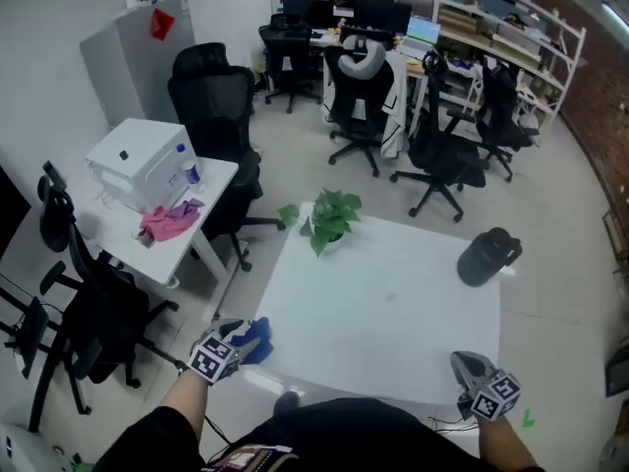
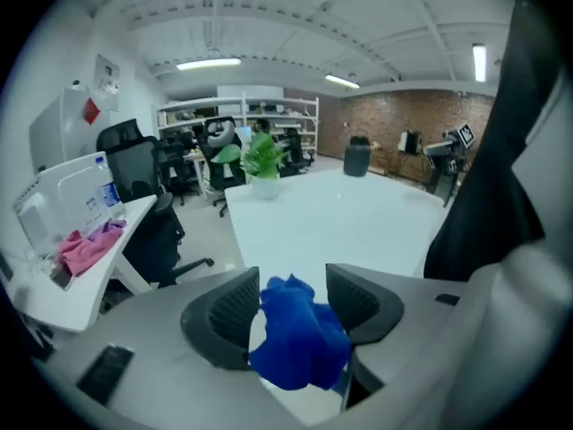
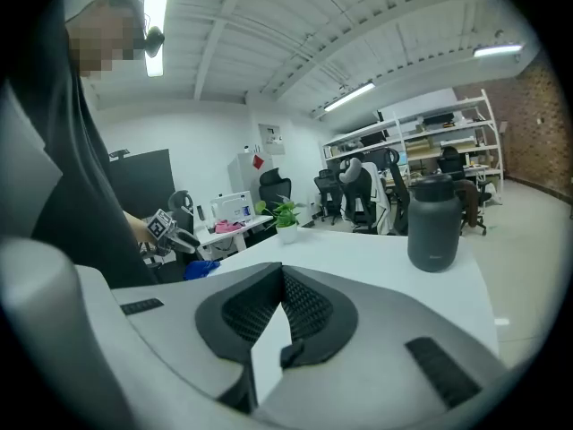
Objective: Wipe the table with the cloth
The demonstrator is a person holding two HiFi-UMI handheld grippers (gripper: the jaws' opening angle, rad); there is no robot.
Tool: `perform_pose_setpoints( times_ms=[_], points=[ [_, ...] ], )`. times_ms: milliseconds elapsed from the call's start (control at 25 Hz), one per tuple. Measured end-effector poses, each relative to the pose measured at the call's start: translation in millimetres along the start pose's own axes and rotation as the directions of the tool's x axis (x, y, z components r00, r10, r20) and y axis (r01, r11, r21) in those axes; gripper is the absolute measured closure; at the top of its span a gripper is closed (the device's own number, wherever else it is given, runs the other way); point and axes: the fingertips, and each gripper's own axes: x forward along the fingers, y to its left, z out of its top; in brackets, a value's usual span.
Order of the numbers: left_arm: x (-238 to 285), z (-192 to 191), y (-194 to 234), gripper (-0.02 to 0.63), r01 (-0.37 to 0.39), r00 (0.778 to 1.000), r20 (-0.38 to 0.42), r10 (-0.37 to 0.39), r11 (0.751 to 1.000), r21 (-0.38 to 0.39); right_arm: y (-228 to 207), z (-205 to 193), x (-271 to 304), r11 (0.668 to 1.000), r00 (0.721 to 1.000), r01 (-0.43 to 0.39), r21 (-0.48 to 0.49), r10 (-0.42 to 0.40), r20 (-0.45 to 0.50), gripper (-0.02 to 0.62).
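Note:
A blue cloth (image 1: 258, 342) is bunched at the near left corner of the white table (image 1: 393, 323). My left gripper (image 1: 242, 335) is closed around it. In the left gripper view the cloth (image 2: 300, 339) fills the gap between the two dark pads (image 2: 231, 316) and hangs below them, just over the table edge. My right gripper (image 1: 465, 366) hovers at the table's near right corner. In the right gripper view that gripper (image 3: 281, 294) has its jaws shut together with nothing between them.
A potted plant (image 1: 329, 219) stands at the table's far left edge and a dark jug (image 1: 486, 256) at its far right. To the left is a side desk (image 1: 211, 190) with a white box (image 1: 138, 163), a pink cloth (image 1: 169, 220) and a bottle. Office chairs stand behind.

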Motion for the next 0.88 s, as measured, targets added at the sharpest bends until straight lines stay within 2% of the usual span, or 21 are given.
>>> perform_pose_setpoints(
  times_ms=[80,160,240,360,440,600,680,760,880],
  points=[
    [16,-22,-6,0.355,0.037,0.995,-0.092,-0.035,0.999,0.013,1,-1,1,1.0,1.0,0.001,-0.004,-0.001,-0.011,0.583],
    [31,-43,-8,0.347,0.049,0.984,-0.172,-0.053,0.998,-0.032,2,-2,2,1.0,1.0,0.005,-0.007,-0.005,-0.02,0.582],
    [44,-55,-6,0.347,0.04,0.973,-0.222,-0.055,0.997,-0.072,3,-2,2,1.0,1.0,0.01,-0.011,-0.01,-0.03,0.583],
    [55,-68,-7,0.353,0.033,0.954,-0.294,-0.049,0.998,-0.062,5,-2,3,1.0,0.999,0.016,-0.016,-0.017,-0.038,0.583],
    [59,-77,-5,0.387,0.021,0.944,-0.327,-0.037,0.998,-0.054,5,-2,2,1.0,0.999,0.019,-0.017,-0.02,-0.039,0.581],
    [64,-77,-4,0.427,0.014,0.949,-0.315,-0.029,0.999,-0.049,5,-3,2,1.0,0.999,0.026,-0.01,-0.026,-0.033,0.583],
    [66,-76,-6,0.487,0.025,0.947,-0.32,-0.034,0.999,-0.032,5,-5,3,1.0,0.999,0.027,-0.005,-0.027,-0.03,0.581],
    [67,-70,-10,0.512,0.035,0.948,-0.316,-0.044,0.999,-0.034,5,-6,3,1.0,0.999,0.026,-0.002,-0.026,-0.028,0.583],
    [70,-34,-13,0.515,0.052,0.97,-0.234,-0.064,0.997,-0.056,3,-4,-1,1.0,1.0,0.026,0.003,-0.026,-0.01,0.583]
  ],
)
